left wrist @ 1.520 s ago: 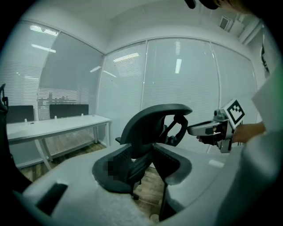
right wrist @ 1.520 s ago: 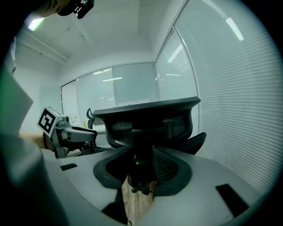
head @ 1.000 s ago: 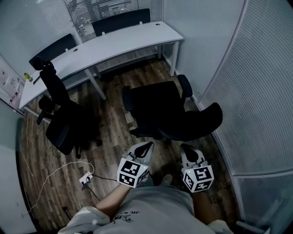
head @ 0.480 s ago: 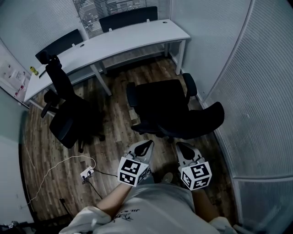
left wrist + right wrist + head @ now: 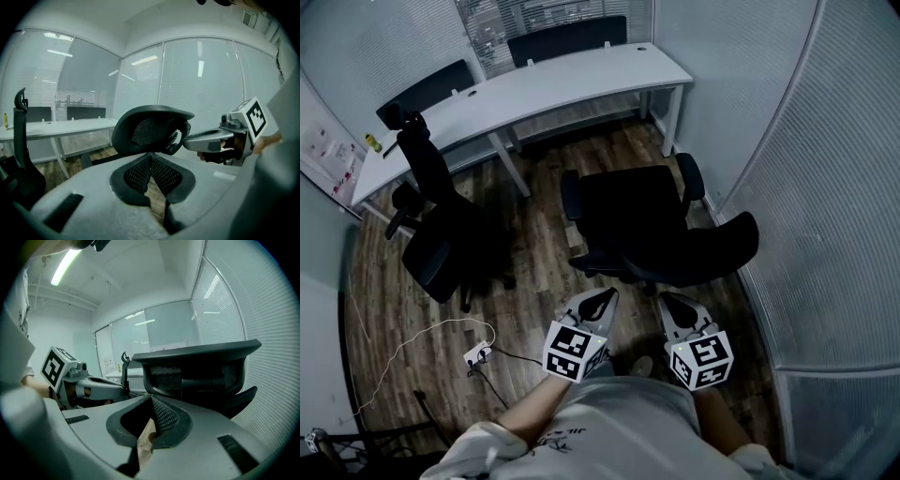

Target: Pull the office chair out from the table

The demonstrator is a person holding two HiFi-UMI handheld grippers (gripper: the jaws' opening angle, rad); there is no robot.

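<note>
With my left tool (image 5: 600, 298) and right tool (image 5: 671, 304) closed and empty, near the black mesh office chair (image 5: 630, 217) standing clear of the far white bench (image 5: 562, 80), I judge the pull finished; next, just withdraw.

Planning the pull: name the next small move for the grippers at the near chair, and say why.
Probably open both jaws and ease them onto the office chair's backrest: the left gripper and right gripper are shut on nothing, just short of it.
</note>
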